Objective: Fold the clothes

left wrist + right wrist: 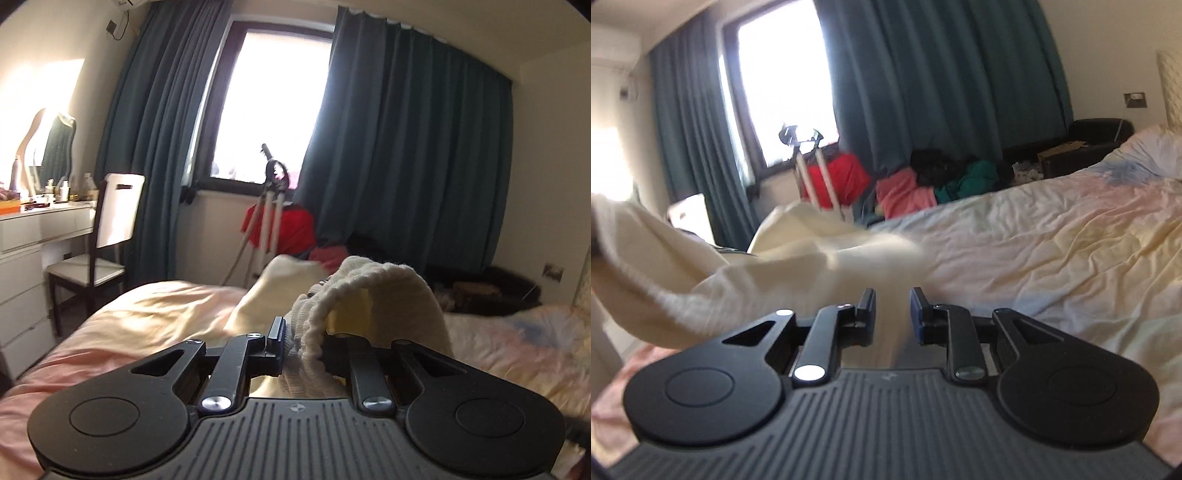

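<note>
A cream ribbed knit garment (373, 288) is lifted above the bed (129, 332). Its thick folded edge drapes over my left gripper (304, 332), which is shut on it; the cloth hides the right finger. In the right wrist view the same garment (701, 280) stretches away to the left, blurred. A strip of it runs down between the narrowly spaced fingers of my right gripper (893, 295), which is shut on it. The rumpled pastel sheet (1052, 240) lies below and to the right.
A white chair (114, 214) and a white dresser (37, 240) stand left of the bed. Beyond the bed are a white-legged tripod (271, 218), a red bag (842, 177) and a pile of pink, black and green clothes (923, 184) under teal curtains (406, 129).
</note>
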`<state>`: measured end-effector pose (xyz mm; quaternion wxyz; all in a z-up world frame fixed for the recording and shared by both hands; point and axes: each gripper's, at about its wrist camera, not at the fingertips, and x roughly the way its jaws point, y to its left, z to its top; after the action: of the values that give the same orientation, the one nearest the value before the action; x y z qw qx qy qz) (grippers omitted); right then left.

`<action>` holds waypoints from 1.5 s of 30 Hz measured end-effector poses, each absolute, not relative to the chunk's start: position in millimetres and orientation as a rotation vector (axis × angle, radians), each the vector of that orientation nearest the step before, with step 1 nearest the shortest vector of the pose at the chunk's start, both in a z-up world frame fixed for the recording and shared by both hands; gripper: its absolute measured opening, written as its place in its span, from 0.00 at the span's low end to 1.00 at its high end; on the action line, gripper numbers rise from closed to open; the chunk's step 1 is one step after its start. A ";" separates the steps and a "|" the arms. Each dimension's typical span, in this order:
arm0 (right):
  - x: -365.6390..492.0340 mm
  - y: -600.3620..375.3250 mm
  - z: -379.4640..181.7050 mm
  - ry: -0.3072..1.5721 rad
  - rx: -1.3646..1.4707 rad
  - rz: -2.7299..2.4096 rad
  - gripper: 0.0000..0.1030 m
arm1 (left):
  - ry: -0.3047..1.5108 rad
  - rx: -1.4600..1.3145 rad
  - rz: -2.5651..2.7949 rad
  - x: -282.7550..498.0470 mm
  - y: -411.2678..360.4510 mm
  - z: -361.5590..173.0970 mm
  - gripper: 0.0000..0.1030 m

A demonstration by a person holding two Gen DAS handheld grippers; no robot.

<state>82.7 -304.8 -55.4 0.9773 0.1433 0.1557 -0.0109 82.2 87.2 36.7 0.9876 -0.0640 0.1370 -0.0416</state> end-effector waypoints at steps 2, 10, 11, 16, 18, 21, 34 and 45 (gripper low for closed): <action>72.0 -296.9 -48.7 0.322 0.262 -0.006 0.23 | 0.351 -0.176 -0.049 83.4 117.8 17.9 0.14; 84.6 -265.8 -68.7 0.455 0.163 0.034 0.23 | 0.751 -0.496 0.107 106.6 221.7 -62.5 0.13; 86.4 -261.3 -72.8 0.480 0.162 0.048 0.23 | 0.781 -0.511 0.111 105.0 224.1 -64.5 0.13; 82.7 -235.8 -81.1 0.519 0.102 0.094 0.24 | 0.769 -0.409 0.120 86.0 219.6 -57.1 0.22; 75.6 -227.4 -81.1 0.525 0.091 0.102 0.26 | 0.752 -0.348 0.127 76.2 207.2 -49.3 0.22; 62.6 -215.8 -83.2 0.568 0.099 0.135 0.49 | 0.711 -0.259 0.122 72.7 192.9 -38.4 0.28; 61.1 -162.9 -125.9 0.717 -0.055 0.116 0.56 | 0.511 0.559 0.041 57.2 107.1 -54.0 0.51; 51.2 -192.7 -93.4 0.467 0.054 -0.045 0.33 | 0.368 0.652 -0.014 79.8 94.1 -78.5 0.50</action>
<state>51.2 -192.7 -93.4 0.9722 0.0269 0.2314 -0.0221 79.8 94.1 -78.5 0.9307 0.3186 0.1795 -0.0067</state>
